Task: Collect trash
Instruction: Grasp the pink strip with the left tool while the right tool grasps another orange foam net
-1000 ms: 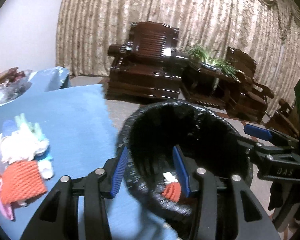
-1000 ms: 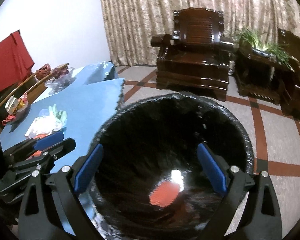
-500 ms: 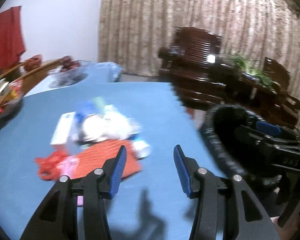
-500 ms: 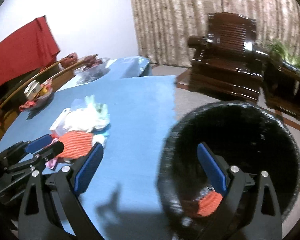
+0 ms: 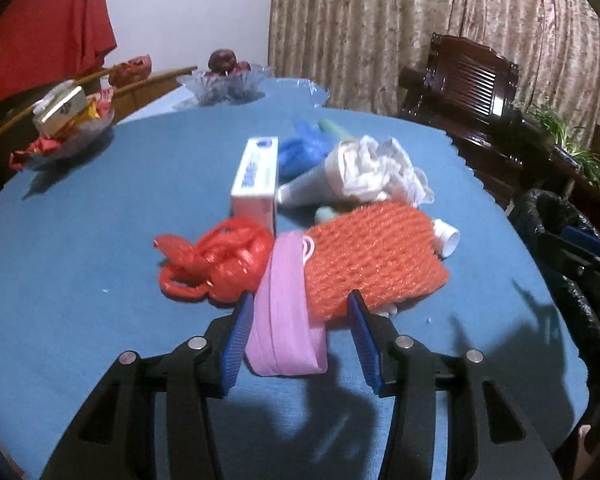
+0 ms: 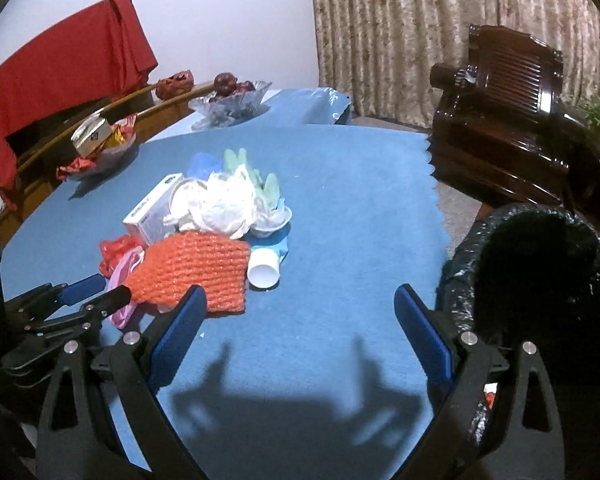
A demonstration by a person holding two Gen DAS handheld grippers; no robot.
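Note:
A pile of trash lies on the blue table [image 5: 80, 320]: an orange foam net [image 5: 372, 256], a pink mask [image 5: 284, 320], a red plastic bag [image 5: 220, 260], a white box [image 5: 256, 176], crumpled white tissue [image 5: 376, 172], a blue bag [image 5: 304, 148]. My left gripper [image 5: 300, 340] is open, its jaws either side of the pink mask's near end. My right gripper [image 6: 300, 328] is open wide and empty, above bare cloth beside the pile; the orange net [image 6: 196, 268] lies by its left finger. A black-lined bin [image 6: 540, 280] stands at the table's right edge.
Glass bowls of fruit [image 5: 224, 80] and snacks [image 5: 68, 120] stand at the table's far left. A red cloth [image 6: 60, 76] hangs behind. Dark wooden armchairs [image 6: 512, 104] and a plant [image 5: 560, 136] stand to the right, before curtains. A small white cup [image 6: 264, 272] lies beside the net.
Both grippers have swung left from over the bin to the table. The left has come close to the trash pile, its jaws now around the pink mask. Both stayed open.

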